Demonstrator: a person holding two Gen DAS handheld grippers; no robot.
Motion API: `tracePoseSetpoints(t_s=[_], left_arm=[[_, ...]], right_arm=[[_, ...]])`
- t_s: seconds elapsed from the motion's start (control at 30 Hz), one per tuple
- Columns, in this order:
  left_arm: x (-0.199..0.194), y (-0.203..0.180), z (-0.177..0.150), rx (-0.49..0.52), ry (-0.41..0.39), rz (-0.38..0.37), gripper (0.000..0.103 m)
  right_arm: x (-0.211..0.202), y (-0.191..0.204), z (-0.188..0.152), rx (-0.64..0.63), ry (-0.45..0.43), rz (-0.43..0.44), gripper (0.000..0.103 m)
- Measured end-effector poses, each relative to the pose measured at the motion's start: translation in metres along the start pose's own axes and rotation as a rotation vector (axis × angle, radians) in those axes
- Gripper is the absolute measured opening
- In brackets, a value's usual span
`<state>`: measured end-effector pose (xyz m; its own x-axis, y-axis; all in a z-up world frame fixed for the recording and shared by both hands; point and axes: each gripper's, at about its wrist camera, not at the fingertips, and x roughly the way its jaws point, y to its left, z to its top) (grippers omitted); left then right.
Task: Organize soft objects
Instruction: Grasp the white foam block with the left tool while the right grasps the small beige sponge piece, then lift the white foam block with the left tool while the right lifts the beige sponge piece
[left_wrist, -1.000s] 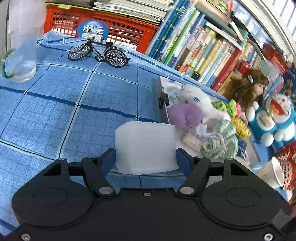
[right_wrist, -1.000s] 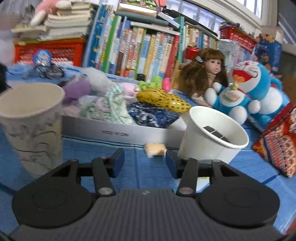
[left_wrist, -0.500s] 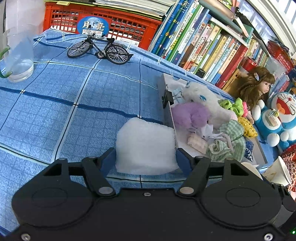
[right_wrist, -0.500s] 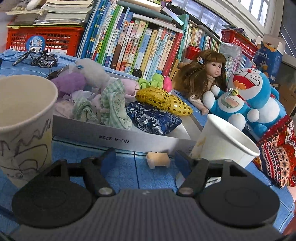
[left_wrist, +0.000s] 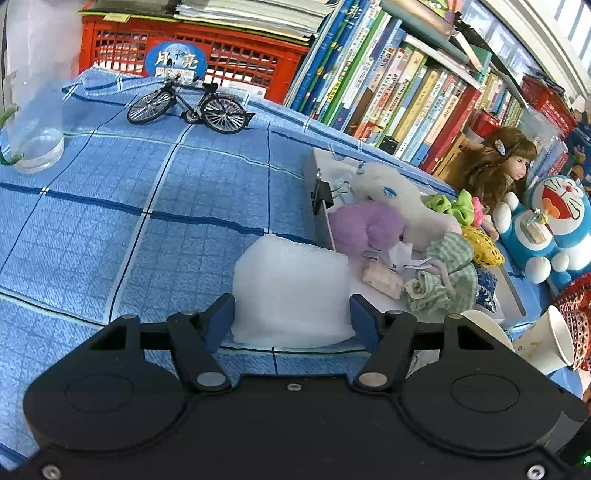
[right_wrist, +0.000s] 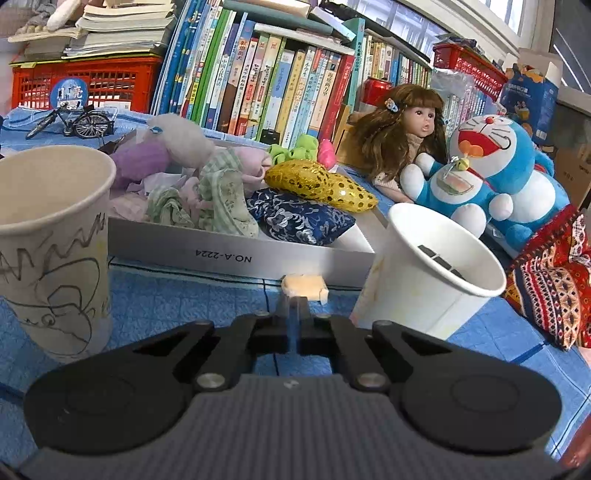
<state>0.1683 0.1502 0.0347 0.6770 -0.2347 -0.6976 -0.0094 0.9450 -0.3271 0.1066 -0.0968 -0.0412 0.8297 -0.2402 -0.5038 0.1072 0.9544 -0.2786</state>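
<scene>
The left gripper (left_wrist: 291, 317) closes its blue pads on a white, frosty foam block (left_wrist: 291, 291) lying on the blue checked cloth of the counter (left_wrist: 110, 221), while the right gripper (right_wrist: 294, 314) is fully closed, a small beige sponge cube (right_wrist: 304, 287) at its tips beside the white cardboard tray (right_wrist: 236, 256).

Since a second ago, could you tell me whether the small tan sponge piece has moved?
No. The tan sponge piece lies against the white tray's wall, as before; the right gripper shut just short of it.
</scene>
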Motion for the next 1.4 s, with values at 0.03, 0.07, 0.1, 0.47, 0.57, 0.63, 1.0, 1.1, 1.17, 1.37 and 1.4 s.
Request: tracePoseSetpoints(t_s=[0.03, 0.07, 0.1, 0.47, 0.57, 0.63, 1.0, 1.1, 1.17, 1.37, 1.4], left_arm=[[-0.001, -0.001, -0.001, 0.006, -0.004, 0.001, 0.065], [-0.003, -0.002, -0.001, 0.012, -0.008, 0.003, 0.065], [-0.004, -0.003, -0.002, 0.021, -0.012, 0.005, 0.065], [-0.004, -0.001, -0.001, 0.023, -0.016, -0.001, 0.065], [0.000, -0.001, -0.001, 0.023, -0.008, -0.004, 0.065], [0.002, -0.001, -0.001, 0.022, -0.001, -0.005, 0.065], [0.006, 0.000, -0.003, 0.021, 0.008, -0.004, 0.065], [0.006, -0.001, -0.004, 0.026, 0.006, -0.004, 0.065], [0.004, -0.002, -0.005, 0.032, 0.003, -0.003, 0.065], [-0.006, -0.006, -0.011, 0.063, -0.006, -0.007, 0.065], [-0.009, -0.006, -0.014, 0.072, -0.010, -0.007, 0.065]], right_arm=[[0.001, 0.001, 0.001, -0.008, 0.002, -0.007, 0.008], [0.002, 0.002, 0.001, -0.007, 0.002, -0.012, 0.011], [0.003, 0.003, 0.002, -0.002, 0.000, -0.020, 0.028], [0.013, 0.014, 0.012, -0.063, -0.010, -0.063, 0.073], [0.017, 0.015, 0.014, -0.070, -0.008, -0.063, 0.076], [0.019, 0.015, 0.015, -0.069, -0.005, -0.059, 0.075], [0.012, 0.014, 0.009, -0.039, -0.010, -0.017, 0.010], [0.009, 0.005, 0.008, -0.003, -0.003, 0.001, 0.007], [0.005, 0.004, 0.006, -0.004, -0.006, 0.006, 0.005], [-0.010, -0.002, -0.001, -0.003, -0.005, 0.055, 0.003], [-0.015, -0.004, -0.002, -0.002, -0.009, 0.071, 0.003]])
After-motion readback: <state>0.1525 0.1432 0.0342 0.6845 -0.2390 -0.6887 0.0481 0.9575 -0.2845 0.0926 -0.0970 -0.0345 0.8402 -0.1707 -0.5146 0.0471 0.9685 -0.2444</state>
